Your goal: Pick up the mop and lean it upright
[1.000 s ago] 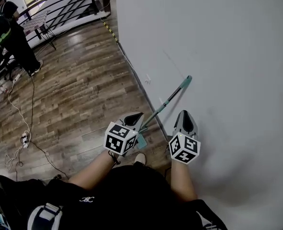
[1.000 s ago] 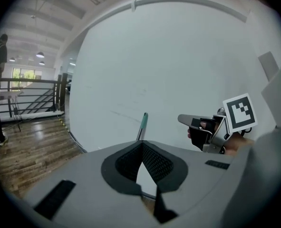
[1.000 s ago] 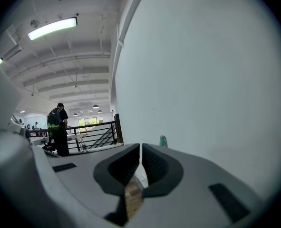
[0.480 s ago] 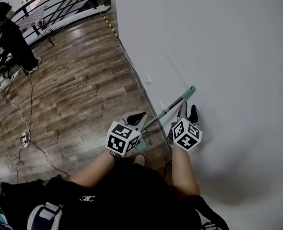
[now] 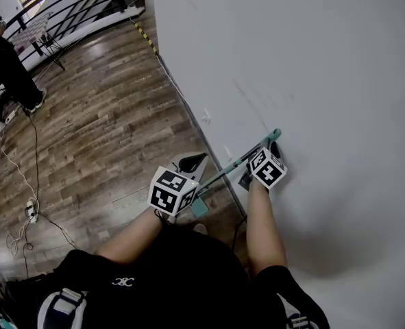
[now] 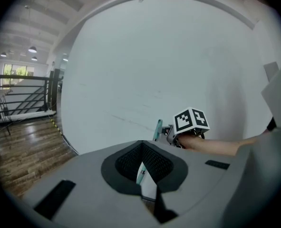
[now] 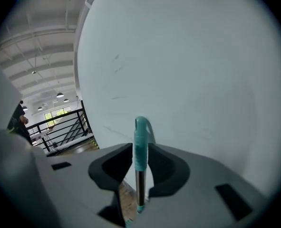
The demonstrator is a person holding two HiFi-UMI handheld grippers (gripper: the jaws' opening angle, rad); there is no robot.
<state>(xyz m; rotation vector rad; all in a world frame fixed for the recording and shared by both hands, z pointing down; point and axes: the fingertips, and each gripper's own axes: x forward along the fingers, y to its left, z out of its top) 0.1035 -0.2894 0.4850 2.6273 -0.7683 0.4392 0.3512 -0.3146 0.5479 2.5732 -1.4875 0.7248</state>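
The mop leans against the white wall [image 5: 312, 81], its teal-capped handle [image 5: 240, 160] rising from the teal head [image 5: 199, 208] on the wood floor. My right gripper [image 5: 274, 146] is at the top of the handle. In the right gripper view its jaws are closing on the teal grip [image 7: 140, 141], which stands upright between the pads, and both pads touch it. Lower down, my left gripper [image 5: 192, 162] sits by the handle. In the left gripper view its jaws [image 6: 142, 172] stand narrow with a strip of the handle in the gap, and the handle's tip [image 6: 158, 128] shows beyond.
A baseboard [image 5: 188, 108] runs along the foot of the wall. Cables and a power strip [image 5: 31, 208] lie on the floor at the left. A person [image 5: 7, 64] stands at the far left near a black railing [image 5: 72, 9].
My right gripper has moved up and left from beside the handle to its top end, and the grip now sits between its jaws. The left gripper has barely moved.
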